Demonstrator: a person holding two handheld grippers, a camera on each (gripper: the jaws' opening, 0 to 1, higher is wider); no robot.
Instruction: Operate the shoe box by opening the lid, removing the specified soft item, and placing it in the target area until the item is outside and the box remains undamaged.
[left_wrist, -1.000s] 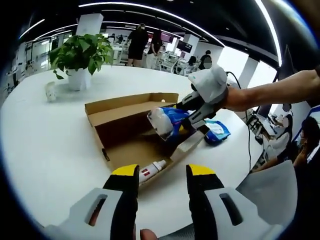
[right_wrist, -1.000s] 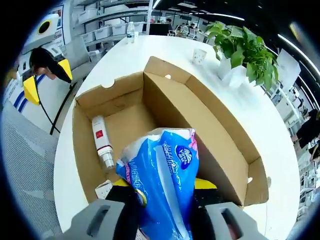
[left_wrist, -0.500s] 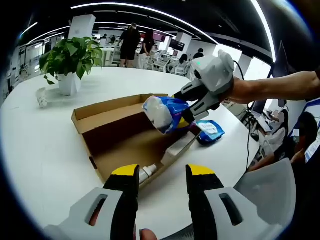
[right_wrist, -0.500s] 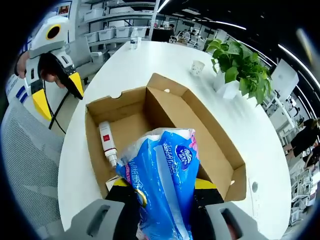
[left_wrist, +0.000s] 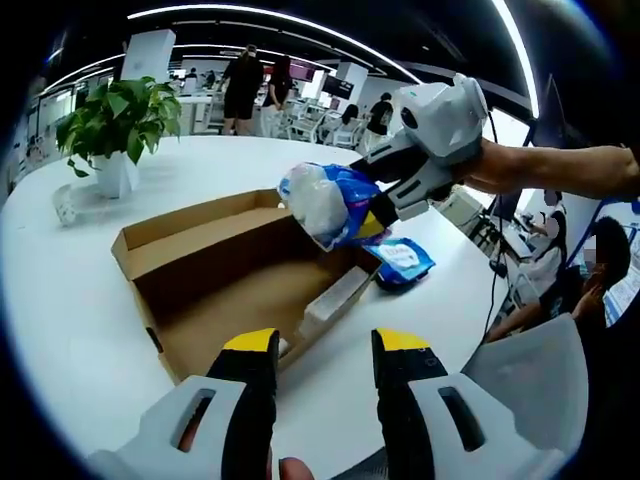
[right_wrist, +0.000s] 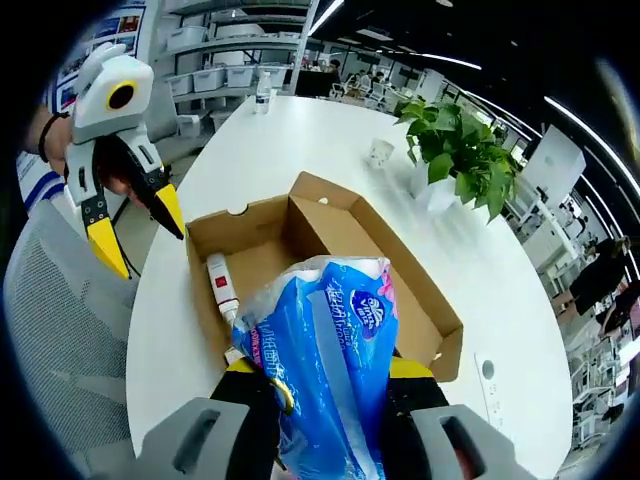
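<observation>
In the left gripper view an open cardboard shoe box (left_wrist: 200, 262) lies on the white table (left_wrist: 70, 300). My right gripper (left_wrist: 385, 205) reaches in from the right, shut on a blue soft tissue pack (left_wrist: 330, 205) held in the air above the box's right end. My left gripper (left_wrist: 325, 345) is open with nothing between its jaws, near the box's front edge. In the right gripper view the tissue pack (right_wrist: 325, 360) sits between my right gripper's (right_wrist: 325, 375) jaws, high over the box (right_wrist: 395, 275). A white bottle (right_wrist: 220, 285) with a red label lies inside. The left gripper (right_wrist: 143, 245) hangs open at left.
A second blue pack (left_wrist: 400, 260) lies on the table right of the box. A potted plant (left_wrist: 105, 125) and a small cup (left_wrist: 65, 205) stand at the far side. People stand and sit around the office behind.
My right gripper has lifted the tissue pack up out of the box and higher above it. The left gripper has stayed open near the box's front.
</observation>
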